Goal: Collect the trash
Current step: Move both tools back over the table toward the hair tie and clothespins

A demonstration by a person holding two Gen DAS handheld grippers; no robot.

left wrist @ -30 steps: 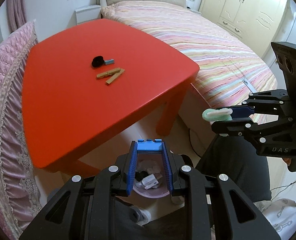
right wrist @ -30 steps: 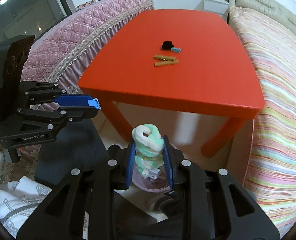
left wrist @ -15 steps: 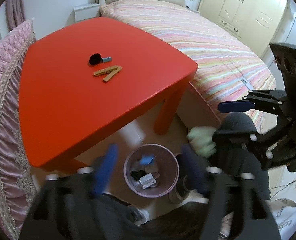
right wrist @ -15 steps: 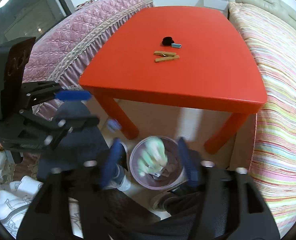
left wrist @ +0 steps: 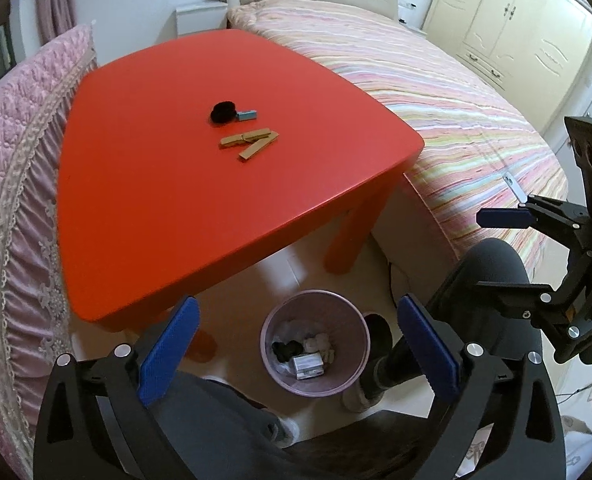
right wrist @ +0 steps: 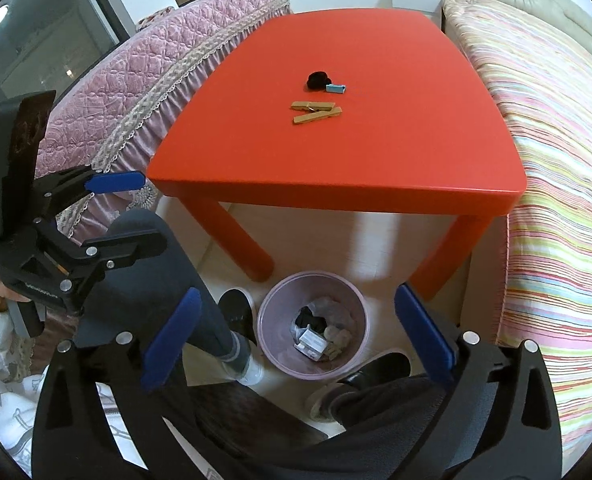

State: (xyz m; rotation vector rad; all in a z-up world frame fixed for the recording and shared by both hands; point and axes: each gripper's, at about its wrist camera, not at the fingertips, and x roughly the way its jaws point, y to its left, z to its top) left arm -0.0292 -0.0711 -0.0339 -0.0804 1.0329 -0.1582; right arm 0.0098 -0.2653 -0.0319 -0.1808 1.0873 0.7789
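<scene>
left tool [left wrist: 297,346]: jaws spread wide, nothing between the blue pads [left wrist: 168,354]. it hangs above the pink bin [left wrist: 315,342], which stands on the floor just off the near edge of the red surface [left wrist: 176,200]. right tool [right wrist: 296,334]: jaws likewise spread wide and empty, also above the bin [right wrist: 311,330]. each tool appears in the other's view from the side, right tool [left wrist: 507,256] at the frame's right edge, left tool [right wrist: 128,212] at the frame's left edge; both bodies are cut off by the fisheye border.

bin contents: a black item [left wrist: 286,348], a small white-and-grey box [left wrist: 307,364], and pale crumpled pieces [left wrist: 319,342]. the pieces overlap and cannot be separated clearly; whether a liner is fitted cannot be told.

the person's dark trouser legs and shoes [right wrist: 238,310] flank the bin and hide part of the floor around it.

on the surface, well apart from the bin: a black round object [left wrist: 222,112] touching a small light-blue block [left wrist: 248,115], and just beside them wooden clothespins [left wrist: 252,142] lying crossed; their exact count is hard to make out.

surrounding items: striped bed [left wrist: 435,92] on one side, pink quilted cover [left wrist: 12,140] on the other.
</scene>
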